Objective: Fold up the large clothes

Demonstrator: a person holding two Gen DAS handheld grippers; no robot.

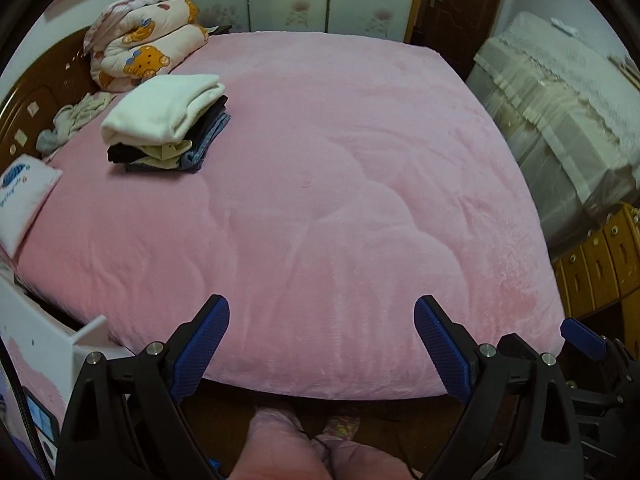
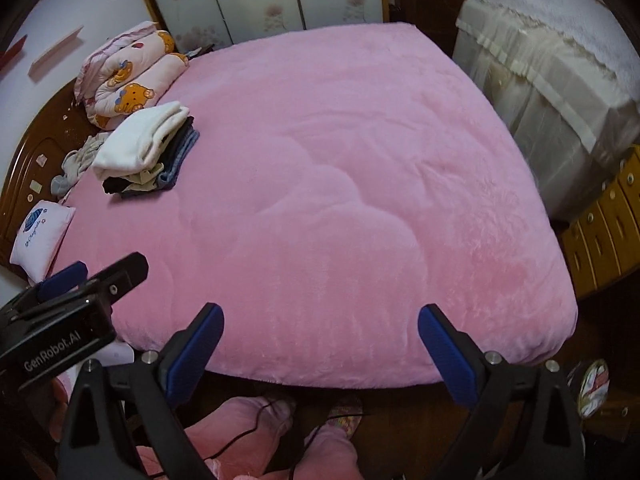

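Left gripper (image 1: 322, 316): jaws wide, empty.
Right gripper (image 2: 320, 324): jaws wide, empty.
Stack of folded clothes, white fleece on top (image 1: 160, 112): resting on pink plush bed cover (image 1: 340, 168).

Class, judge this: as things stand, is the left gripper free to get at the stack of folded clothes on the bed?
Probably yes: the left gripper is open and empty, and only bare pink blanket lies before the stack of folded clothes.

one bed (image 1: 320, 200), one clothes stack (image 1: 168, 124), one quilt (image 1: 148, 48), one pillow (image 1: 24, 196), two tools (image 1: 322, 316)
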